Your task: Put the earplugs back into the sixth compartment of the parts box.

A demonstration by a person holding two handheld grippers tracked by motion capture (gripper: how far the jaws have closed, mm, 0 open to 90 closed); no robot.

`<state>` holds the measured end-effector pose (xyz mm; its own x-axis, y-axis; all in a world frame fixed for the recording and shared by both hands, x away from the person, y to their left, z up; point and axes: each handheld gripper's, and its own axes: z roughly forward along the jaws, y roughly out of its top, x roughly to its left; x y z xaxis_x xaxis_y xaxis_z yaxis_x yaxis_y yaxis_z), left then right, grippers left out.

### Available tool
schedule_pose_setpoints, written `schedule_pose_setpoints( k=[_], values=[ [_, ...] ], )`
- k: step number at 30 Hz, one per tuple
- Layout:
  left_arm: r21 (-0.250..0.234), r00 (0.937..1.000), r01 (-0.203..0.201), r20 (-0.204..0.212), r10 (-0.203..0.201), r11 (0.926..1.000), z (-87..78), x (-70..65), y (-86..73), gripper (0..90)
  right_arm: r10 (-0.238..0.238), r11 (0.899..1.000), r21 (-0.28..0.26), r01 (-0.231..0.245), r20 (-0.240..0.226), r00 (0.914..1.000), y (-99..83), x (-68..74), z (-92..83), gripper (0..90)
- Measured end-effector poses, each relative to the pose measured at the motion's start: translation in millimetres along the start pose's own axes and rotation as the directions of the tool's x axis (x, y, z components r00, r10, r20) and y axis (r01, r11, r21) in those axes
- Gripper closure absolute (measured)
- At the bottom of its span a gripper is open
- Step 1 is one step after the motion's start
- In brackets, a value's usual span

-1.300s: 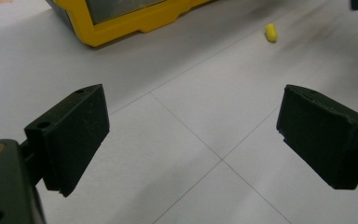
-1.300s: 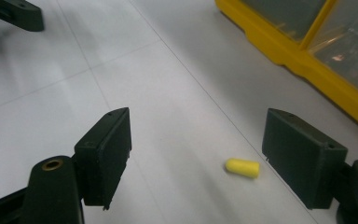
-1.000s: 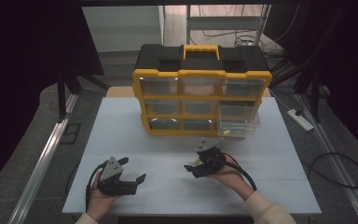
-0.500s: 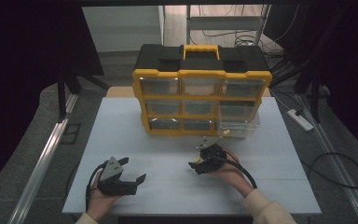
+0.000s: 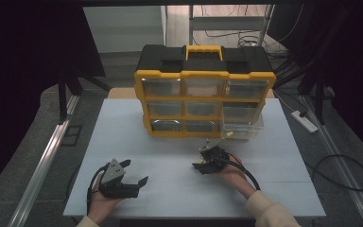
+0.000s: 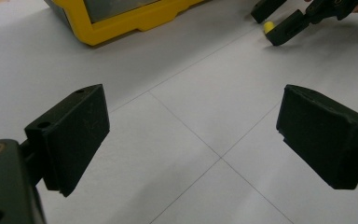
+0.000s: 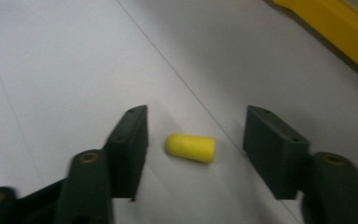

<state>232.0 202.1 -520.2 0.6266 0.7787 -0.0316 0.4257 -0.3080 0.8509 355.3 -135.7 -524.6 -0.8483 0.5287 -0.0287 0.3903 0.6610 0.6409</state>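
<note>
The right gripper straddles the yellow foam plug, jaws just closing, pads not yet touching; its long axis runs across the gap. The yellow organizer stands beyond. The left gripper, wide open, waits farther off.

I read the yellow plug as soft matt foam, smooth-skinned. My right gripper has matt black plastic jaws, lightly grainy, with dull brass-looking inserts near the base; my left gripper has the same matt black plastic, faintly scuffed. The table looks smooth, matt white laminate with thin seams. The organizer at the far side is glossy yellow and matt black plastic, its drawers clear plastic. The sleeve on the right looks like soft cloth.
</note>
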Motion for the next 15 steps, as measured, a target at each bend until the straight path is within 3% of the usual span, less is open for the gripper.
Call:
schedule_pose_setpoints(
  k=[2,7,13,15],
  values=[
    [0.000,1.0000,-0.001,0.000,0.001,1.0000,0.1,-0.1,0.0,9.2,0.001,1.000,0.003,-0.001,-0.007,1.0000,0.2,0.6,-0.3,49.3],
    [-0.001,1.0000,-0.001,0.001,0.001,1.0000,-0.3,-0.2,0.0,9.2,0.012,1.000,0.004,-0.012,-0.007,0.9999,0.6,-1.0,-2.0,66.4],
    [-0.001,1.0000,-0.001,0.002,0.001,1.0000,-0.4,-0.3,0.0,9.3,0.002,1.000,0.001,-0.002,-0.004,1.0000,1.2,0.2,-4.7,69.8],
    [-0.003,1.0000,0.000,0.001,0.000,1.0000,-0.5,-0.2,0.0,9.3,-0.021,0.999,-0.029,0.021,0.000,0.9998,3.8,3.6,-9.1,70.3]
  ],
)
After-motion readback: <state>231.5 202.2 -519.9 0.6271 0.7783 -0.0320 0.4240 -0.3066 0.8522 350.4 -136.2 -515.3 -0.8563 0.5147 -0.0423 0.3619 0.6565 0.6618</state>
